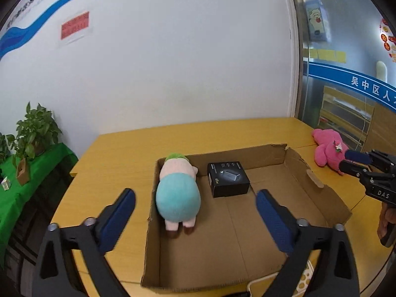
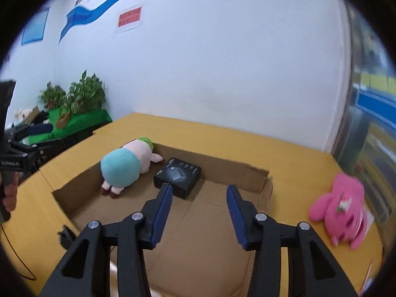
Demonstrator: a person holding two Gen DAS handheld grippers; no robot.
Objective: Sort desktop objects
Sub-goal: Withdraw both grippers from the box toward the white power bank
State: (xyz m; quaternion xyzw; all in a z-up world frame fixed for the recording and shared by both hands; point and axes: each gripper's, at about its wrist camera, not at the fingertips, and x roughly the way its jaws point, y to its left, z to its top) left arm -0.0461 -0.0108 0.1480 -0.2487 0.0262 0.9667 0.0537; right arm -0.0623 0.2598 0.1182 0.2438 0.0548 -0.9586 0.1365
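Observation:
An open cardboard box [image 1: 319,193] [image 2: 266,190] lies on the yellow table. Inside it lie a plush toy with a teal bottom, pink body and green hair [image 1: 179,193] [image 2: 126,164] and a small black carton [image 1: 227,179] [image 2: 178,177]. A pink plush toy [image 1: 329,149] [image 2: 342,209] lies on the table right of the box. My left gripper [image 1: 195,199] is open and empty above the box's near left part. My right gripper [image 2: 199,193] is open and empty above the box's near side; it also shows in the left wrist view [image 1: 351,162] by the pink plush.
The yellow table [image 1: 118,153] [image 2: 297,156] meets a white wall at the back. A green-covered side table with potted plants [image 1: 32,133] [image 2: 74,99] stands to the left. A white cable and patterned object [image 1: 303,278] lie near the box's front right corner.

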